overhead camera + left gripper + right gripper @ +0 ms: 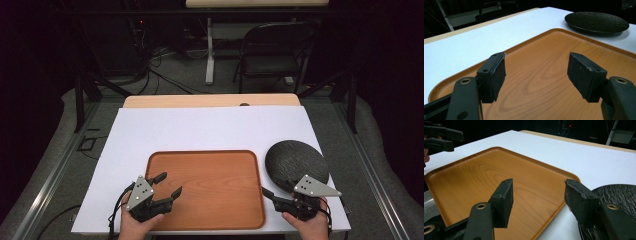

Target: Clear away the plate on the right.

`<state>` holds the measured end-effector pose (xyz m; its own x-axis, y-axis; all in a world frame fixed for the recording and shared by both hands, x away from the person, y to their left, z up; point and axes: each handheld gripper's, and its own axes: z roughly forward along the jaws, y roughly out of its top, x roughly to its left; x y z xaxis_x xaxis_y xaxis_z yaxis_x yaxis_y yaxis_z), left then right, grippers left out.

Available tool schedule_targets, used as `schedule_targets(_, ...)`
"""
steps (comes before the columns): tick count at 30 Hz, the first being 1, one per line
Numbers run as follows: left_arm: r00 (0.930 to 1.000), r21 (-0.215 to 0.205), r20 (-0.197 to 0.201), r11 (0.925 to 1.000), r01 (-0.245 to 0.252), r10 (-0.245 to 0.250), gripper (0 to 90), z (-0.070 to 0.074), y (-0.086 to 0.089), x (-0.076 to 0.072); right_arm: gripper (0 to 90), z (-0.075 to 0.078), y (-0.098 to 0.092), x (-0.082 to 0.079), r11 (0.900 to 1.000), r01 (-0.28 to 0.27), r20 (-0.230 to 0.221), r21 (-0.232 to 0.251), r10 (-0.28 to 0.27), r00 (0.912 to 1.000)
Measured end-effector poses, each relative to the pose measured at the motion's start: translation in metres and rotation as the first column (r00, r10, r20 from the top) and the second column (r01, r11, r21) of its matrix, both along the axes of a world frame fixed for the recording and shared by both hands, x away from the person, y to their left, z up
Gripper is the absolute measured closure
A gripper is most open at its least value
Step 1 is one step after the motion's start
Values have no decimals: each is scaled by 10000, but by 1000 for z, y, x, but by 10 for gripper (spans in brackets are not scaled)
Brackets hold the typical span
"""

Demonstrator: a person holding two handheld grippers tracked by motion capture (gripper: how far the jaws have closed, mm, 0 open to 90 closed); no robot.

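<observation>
My left hand-held gripper (167, 186) and my right hand-held gripper (274, 192) are both wide open, holding nothing, by the wooden tray (210, 157) and black plate (295, 157) on the bench (200, 125).

No readable text, labels, brands or nos. anywhere. Wooden tray (205, 187): plain wood grain, no mark. Dark plate (296, 161): rough texture only, no logo. White tabletop (210, 130): blank. Grey plates on both grippers: just screw holes, no print. Background gear has a small red light, no legible sign.
</observation>
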<state>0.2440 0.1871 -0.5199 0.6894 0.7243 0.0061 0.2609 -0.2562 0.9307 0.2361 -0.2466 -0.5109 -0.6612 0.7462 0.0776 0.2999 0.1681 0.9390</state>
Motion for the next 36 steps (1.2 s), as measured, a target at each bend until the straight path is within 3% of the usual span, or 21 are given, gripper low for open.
schedule_targets(8, 9998, 138, -96, 9998, -156, 157, 312, -2, 2, -2, 399, 1, -2, 7, 9994, 274, -497, -196, -284, 9984)
schedule_targets(13, 9990, -164, -308, 9994, -315, 310, 313, -2, 7, 2, 419, 2, -10, 12, 9969, 736, -547, -261, -750, 9957)
schedule_targets(17, 9990, -209, -321, 9992, -329, 322, 312, -2, 8, 2, 463, 6, -27, 15, 9918, 1277, -1045, 48, -1265, 9864)
schedule_targets(20, 9985, -287, -345, 9986, -440, 430, 312, -2, 9, 2, 483, 9, -35, 17, 9938, 1092, -1301, 187, -1059, 9858)
schedule_targets(22, 9985, -263, -317, 9986, -463, 454, 312, -2, 10, 2, 462, 8, -46, 22, 9934, 922, -1776, 684, -788, 9809)
schedule_targets(23, 9986, -290, -309, 9986, -447, 438, 312, -2, 10, 3, 462, 8, -46, 22, 9934, 922, -1776, 684, -788, 9809)
schedule_targets(26, 9983, -268, -297, 9984, -501, 493, 312, -2, 11, 4, 432, 5, -60, 27, 9820, 1847, -2101, 395, -1725, 9624)
schedule_targets(29, 9981, -182, -258, 9983, -562, 558, 310, -2, 12, 4, 414, 5, -65, 28, 9756, 2178, -2085, 273, -2075, 9557)
schedule_targets(30, 9981, -165, -249, 9982, -576, 572, 309, -2, 12, 4, 398, 5, -70, 28, 9704, 2416, -2031, 67, -2352, 9505)
schedule_targets(31, 9980, -137, -245, 9982, -586, 583, 306, -2, 12, 4, 378, 4, -76, 29, 9602, 2793, -2090, -74, -2746, 9386)
schedule_targets(32, 9980, -107, -244, 9982, -593, 591, 306, -2, 12, 4, 378, 4, -76, 29, 9602, 2793, -2090, -74, -2746, 9386)
schedule_targets(33, 9977, -130, -284, 9980, -615, 611, 303, -2, 12, 4, 375, 4, -83, 30, 9463, 3231, -2234, -124, -3176, 9215)
schedule_targets(36, 9980, -143, -317, 9983, -559, 554, 303, -2, 11, 5, 374, 3, -95, 30, 9298, 3678, -2476, -120, -3592, 8998)
